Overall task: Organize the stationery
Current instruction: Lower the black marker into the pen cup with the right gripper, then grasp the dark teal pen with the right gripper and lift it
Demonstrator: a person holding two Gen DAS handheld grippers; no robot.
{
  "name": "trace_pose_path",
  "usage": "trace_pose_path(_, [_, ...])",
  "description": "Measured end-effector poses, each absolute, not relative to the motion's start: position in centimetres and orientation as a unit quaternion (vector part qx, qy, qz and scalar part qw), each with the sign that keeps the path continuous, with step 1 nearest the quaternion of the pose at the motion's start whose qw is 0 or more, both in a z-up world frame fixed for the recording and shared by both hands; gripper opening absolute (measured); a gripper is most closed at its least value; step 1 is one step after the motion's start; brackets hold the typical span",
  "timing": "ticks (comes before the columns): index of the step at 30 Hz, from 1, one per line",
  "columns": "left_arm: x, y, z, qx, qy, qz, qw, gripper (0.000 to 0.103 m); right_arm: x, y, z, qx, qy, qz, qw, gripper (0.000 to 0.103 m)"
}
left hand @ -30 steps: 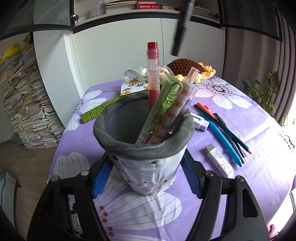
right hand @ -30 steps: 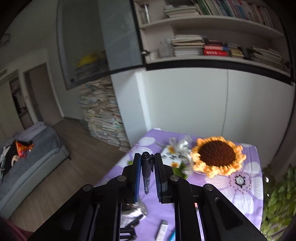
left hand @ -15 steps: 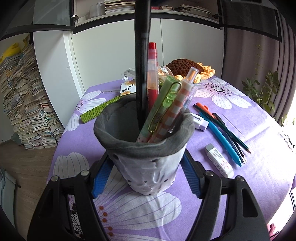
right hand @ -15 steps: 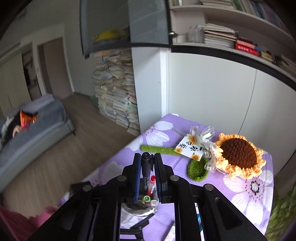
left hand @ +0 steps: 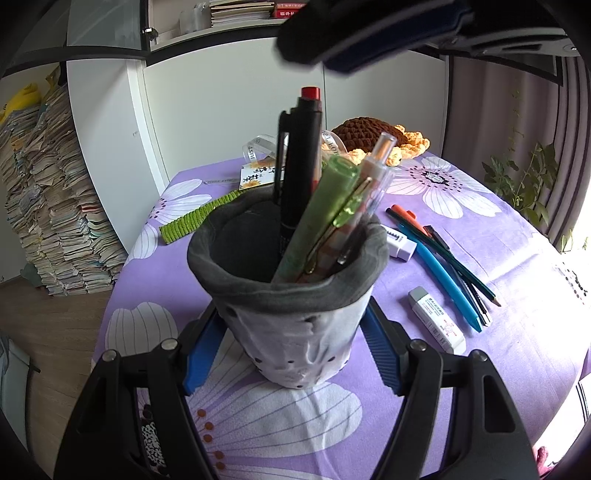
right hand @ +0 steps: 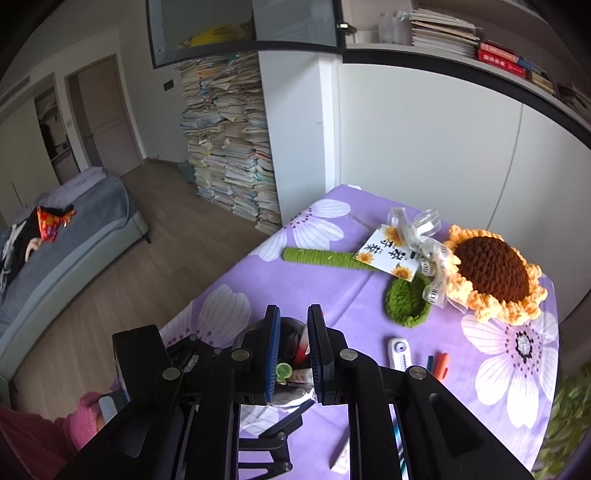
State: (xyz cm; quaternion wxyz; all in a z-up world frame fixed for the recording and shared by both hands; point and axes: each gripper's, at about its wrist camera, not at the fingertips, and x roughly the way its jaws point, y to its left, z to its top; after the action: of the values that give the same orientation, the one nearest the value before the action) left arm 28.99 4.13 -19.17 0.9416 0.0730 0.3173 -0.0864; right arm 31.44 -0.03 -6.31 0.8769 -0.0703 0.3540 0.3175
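A grey fabric pen holder (left hand: 291, 317) stands on the purple floral tablecloth (left hand: 461, 258), between the fingers of my left gripper (left hand: 291, 347), which is shut on it. In it stand a black pen (left hand: 299, 170), a red pen, a green pen (left hand: 317, 210) and a checked pen. My right gripper (right hand: 291, 350) is open and empty, straight above the holder; its fingers (left hand: 369, 33) show at the top of the left wrist view. The holder's pen tops (right hand: 283, 368) show between its jaws.
Right of the holder lie a blue pen (left hand: 443, 280), dark pencils, an orange pen (left hand: 406, 218) and two erasers (left hand: 436, 319). A crochet sunflower (right hand: 495, 273) with a green stem (right hand: 317, 256), a card and a ribbon lies at the back. Stacked books stand by the wall.
My right gripper carried the black pen down over the holder and opened. The black pen now stands in the holder. The left gripper has not moved.
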Motion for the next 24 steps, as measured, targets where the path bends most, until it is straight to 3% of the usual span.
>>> trace_pose_path(8, [29.0, 4.1, -19.2, 0.072, 0.318, -0.086, 0.941, 0.071, 31.7, -7.7, -4.4, -0.003, 0.340, 0.231, 0.912, 0.015])
trace_pose_path(15, [29.0, 4.1, -19.1, 0.071, 0.319, -0.084, 0.941, 0.071, 35.4, -11.5, -11.4, 0.014, 0.456, 0.148, 0.878, 0.015])
trace_pose_path(24, [29.1, 4.2, -19.1, 0.075, 0.320, -0.083, 0.941, 0.071, 39.3, -9.9, -15.3, 0.003, 0.495, 0.166, 0.853, 0.015])
